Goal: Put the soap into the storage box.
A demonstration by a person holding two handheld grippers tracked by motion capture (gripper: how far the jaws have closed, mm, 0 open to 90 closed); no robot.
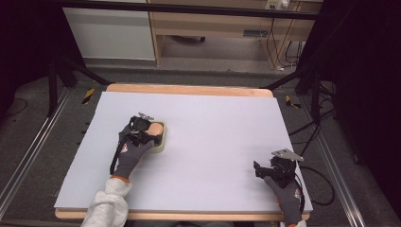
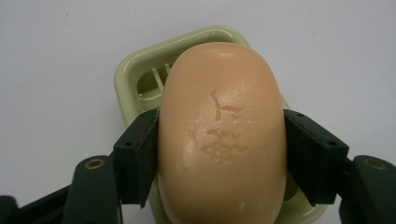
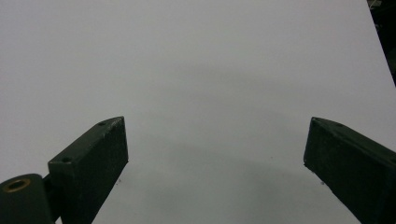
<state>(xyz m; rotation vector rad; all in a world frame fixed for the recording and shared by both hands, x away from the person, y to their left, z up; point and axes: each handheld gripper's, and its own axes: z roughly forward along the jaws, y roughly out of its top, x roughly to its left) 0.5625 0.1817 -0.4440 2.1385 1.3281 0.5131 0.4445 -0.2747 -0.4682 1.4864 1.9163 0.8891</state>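
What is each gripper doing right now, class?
Left gripper: closed on the soap bar, over the soap dish.
Right gripper: open, holding nothing.

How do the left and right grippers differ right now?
The left gripper has its jaws closed against the sides of the soap bar over the green soap dish; the right gripper has its jaws spread wide with nothing between them. In the high view, the left one sits mid-table, the right near the front right corner. Both have black jaws.

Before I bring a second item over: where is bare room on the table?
The white table top lies bare from the soap dish across to the right gripper, plus the far strip. It is crowded only where the left gripper clamps the soap.
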